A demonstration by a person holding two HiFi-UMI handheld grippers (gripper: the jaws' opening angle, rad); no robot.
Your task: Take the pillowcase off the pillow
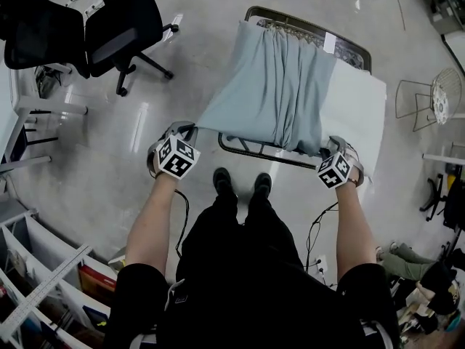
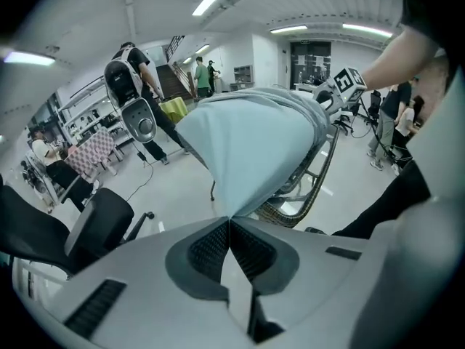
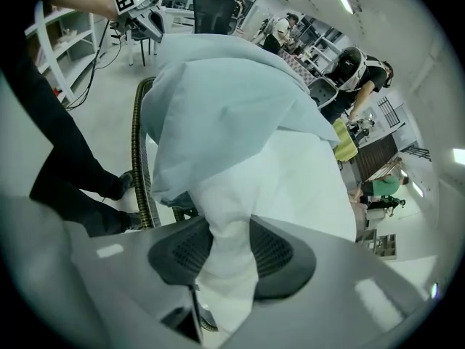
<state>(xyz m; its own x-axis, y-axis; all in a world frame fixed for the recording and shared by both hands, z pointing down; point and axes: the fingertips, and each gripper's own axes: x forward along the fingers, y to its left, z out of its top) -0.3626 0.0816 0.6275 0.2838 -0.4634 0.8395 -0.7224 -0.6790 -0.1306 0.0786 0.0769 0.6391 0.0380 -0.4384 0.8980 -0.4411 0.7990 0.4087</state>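
A pale blue pillowcase (image 1: pixel 269 86) lies bunched over a white pillow (image 1: pixel 360 107) on a wicker-and-metal chair frame (image 1: pixel 251 150). The pillow's bare right part sticks out of the case. My left gripper (image 1: pixel 190 131) is at the case's near left corner. In the left gripper view its jaws (image 2: pixel 229 220) are shut on a pinched tip of the pillowcase (image 2: pixel 254 144). My right gripper (image 1: pixel 336 145) is at the near right corner. In the right gripper view its jaws (image 3: pixel 227 257) clamp a fold of the white pillow (image 3: pixel 290 187), just below the edge of the pillowcase (image 3: pixel 218 93).
Two black office chairs (image 1: pixel 120 24) stand at the far left and a wire chair (image 1: pixel 436 97) at the right. White shelving (image 1: pixel 43 289) runs along the near left. The person's feet (image 1: pixel 240 184) are against the frame. People stand in the background (image 2: pixel 134 86).
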